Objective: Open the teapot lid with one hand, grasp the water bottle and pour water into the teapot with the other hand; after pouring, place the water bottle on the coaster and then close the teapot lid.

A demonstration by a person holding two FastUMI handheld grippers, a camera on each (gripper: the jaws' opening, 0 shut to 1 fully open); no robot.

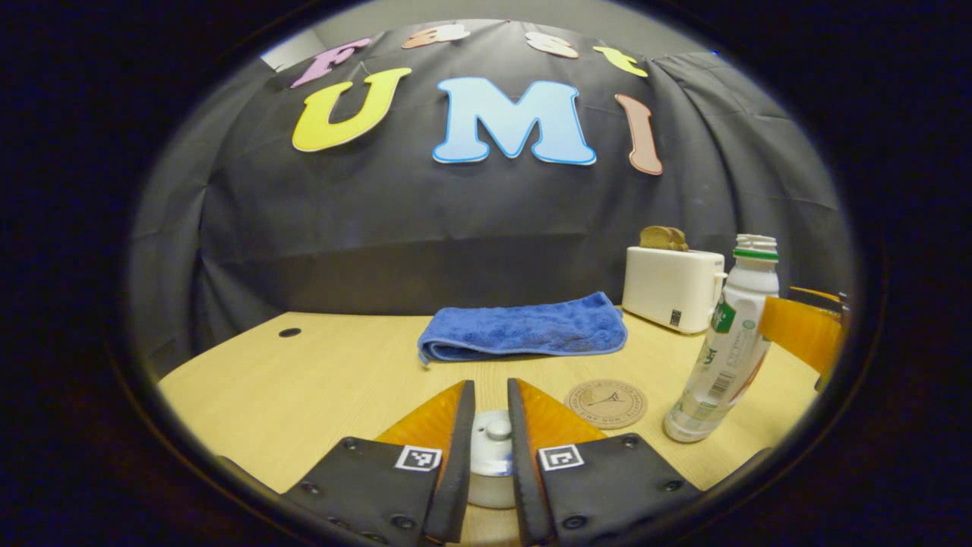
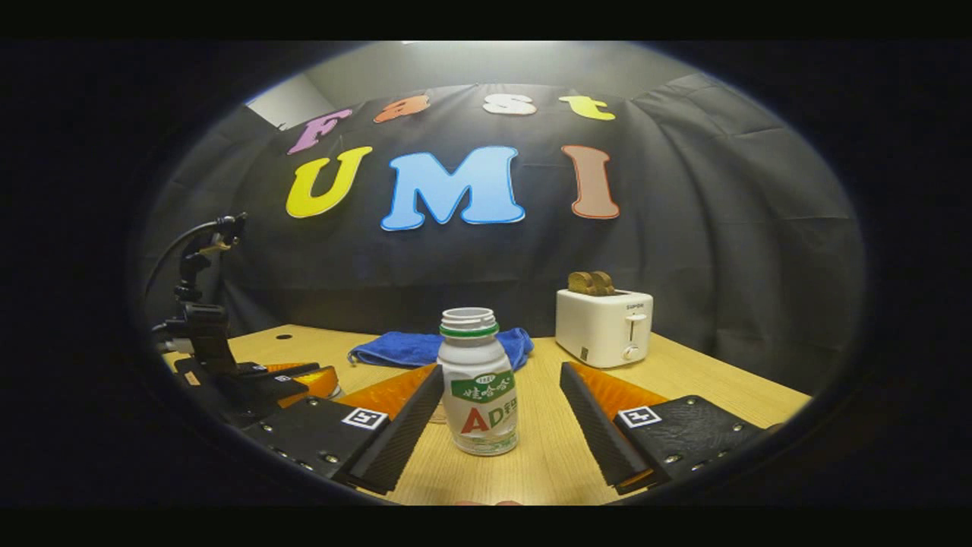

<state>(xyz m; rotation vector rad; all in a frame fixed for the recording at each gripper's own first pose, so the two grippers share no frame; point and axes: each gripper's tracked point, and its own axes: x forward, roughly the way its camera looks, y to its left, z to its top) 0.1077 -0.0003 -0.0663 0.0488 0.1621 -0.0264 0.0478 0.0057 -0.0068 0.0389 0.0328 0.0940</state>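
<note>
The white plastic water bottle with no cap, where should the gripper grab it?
Grab the white plastic water bottle around its labelled middle, coming level from the front. It stands upright and open-topped between the right gripper's open fingers, and its straight round sides suit a squeeze from both sides.

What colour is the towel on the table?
Blue. The towel shows best in the left gripper view.

Left gripper [image 1: 490,425]: fingers near-parallel, narrowly spaced, pointing forward and low. Right gripper [image 2: 501,414]: jaws spread wide, level, fingers [image 2: 402,437] angled outward; left gripper at its left.
</note>
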